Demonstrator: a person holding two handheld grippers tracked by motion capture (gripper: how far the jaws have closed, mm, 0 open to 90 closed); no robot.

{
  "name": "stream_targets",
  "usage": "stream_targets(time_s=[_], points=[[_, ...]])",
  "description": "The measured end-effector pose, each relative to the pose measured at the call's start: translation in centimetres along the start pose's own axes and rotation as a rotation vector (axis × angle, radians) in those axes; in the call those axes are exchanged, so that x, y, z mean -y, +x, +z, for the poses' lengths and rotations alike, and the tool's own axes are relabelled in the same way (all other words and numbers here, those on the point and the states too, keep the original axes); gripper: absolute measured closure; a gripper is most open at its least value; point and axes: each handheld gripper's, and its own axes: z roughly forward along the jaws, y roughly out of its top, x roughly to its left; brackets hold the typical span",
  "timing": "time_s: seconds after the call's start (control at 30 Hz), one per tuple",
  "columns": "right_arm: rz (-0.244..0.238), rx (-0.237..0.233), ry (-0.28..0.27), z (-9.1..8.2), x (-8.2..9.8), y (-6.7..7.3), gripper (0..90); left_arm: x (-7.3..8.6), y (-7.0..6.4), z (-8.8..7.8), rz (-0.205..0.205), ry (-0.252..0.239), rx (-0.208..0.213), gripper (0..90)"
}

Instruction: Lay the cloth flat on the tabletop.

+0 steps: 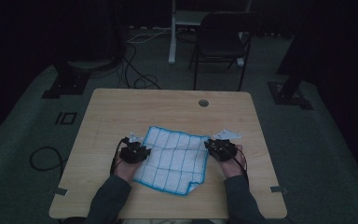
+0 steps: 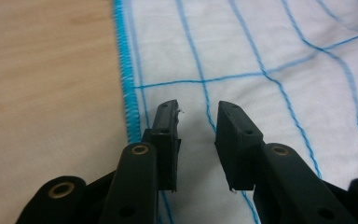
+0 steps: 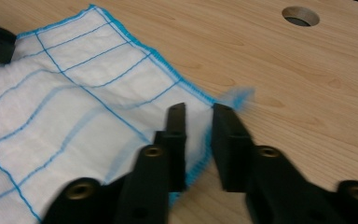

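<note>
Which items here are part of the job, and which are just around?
In the job:
cloth, white with blue grid
left gripper, over the cloth's edge
right gripper, at the cloth's blue hem

Just around:
table
hole in the tabletop
chair behind
cables on the floor

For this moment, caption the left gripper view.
Left gripper open above a white cloth with blue grid lines, beside its stitched edge.

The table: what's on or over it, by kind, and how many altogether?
White cloth with blue grid: 1
Handheld grippers: 2, left gripper and right gripper
Round hole in the table: 1
Total: 4
</note>
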Motion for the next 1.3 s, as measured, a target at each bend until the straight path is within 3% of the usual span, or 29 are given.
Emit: stream_targets(time_s=[0.13, 0.3, 0.47, 0.63, 0.93, 1.3], points=[[-0.010, -0.020, 0.012, -0.2, 0.8, 1.0, 66.4, 1.0, -1.0, -0.6, -0.003, -0.017, 0.002, 68.0], [-0.029, -0.059, 0.089, 1.0, 3.2, 2.3, 64.0, 1.9, -2.1, -1.2, 0.007, -0.019, 0.009, 66.4], [-0.024, -0.062, 0.107, 0.9, 4.1, 2.3, 63.3, 2.2, -2.3, -1.4, 0.021, -0.021, 0.008, 65.9], [-0.031, -0.047, 0.127, 1.3, 4.6, 1.9, 64.0, 2.3, -2.7, -1.4, 0.047, -0.021, -0.019, 66.4], [-0.034, -0.034, 0.109, 2.8, 3.7, 1.3, 65.3, 2.0, -2.0, -1.0, 0.028, -0.037, -0.030, 68.8], [-0.009, 0.010, 0.106, 5.5, 1.6, -0.5, 63.0, -0.3, -0.6, 1.1, 0.022, -0.051, -0.122, 70.3]])
